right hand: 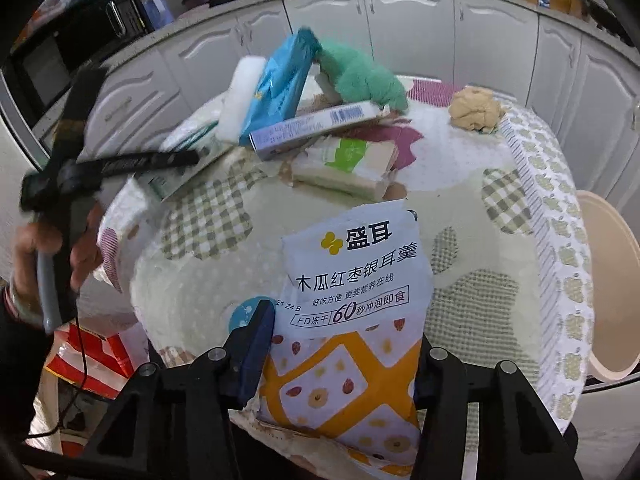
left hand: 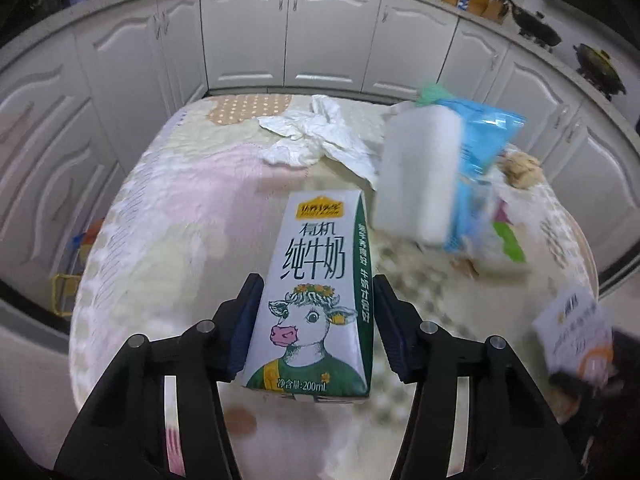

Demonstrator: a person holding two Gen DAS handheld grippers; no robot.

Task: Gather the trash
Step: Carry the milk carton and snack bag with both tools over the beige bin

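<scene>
1. Nearest lens, left view: milk carton (left hand: 316, 292) clamped between the pads of left gripper (left hand: 316, 312), held upright over the table (left hand: 180, 240); pads press both narrow sides near the base.
2. Nearest lens, right view: snack pouch (right hand: 352, 320) pinched in right gripper (right hand: 340, 352); left pad visible against the pouch edge, right pad hidden behind it.
3. Judged step: carry both held items to a bin. Beige tub (right hand: 604, 280) just beside the table edge on the right; likely target, not confirmed.
4. For a clean carry: keep squeeze steady on the carton (stiff, should not slip); pouch limp and torn at top, so hold low and avoid swinging. Release only once over the opening.
5. Left on the table: crumpled tissue (left hand: 320, 136), white block (left hand: 416, 176), blue packet (right hand: 280, 84), long box (right hand: 316, 124), tan wad (right hand: 476, 110), tissue pack (right hand: 344, 164).
6. Left view only: tissue; pouch seen small at far right.
7. Right view only: tub, green cloth (right hand: 364, 80) in full, long box, hand (right hand: 56, 248) gripping the left tool's handle, striped bag (right hand: 96, 356) on the floor.
</scene>
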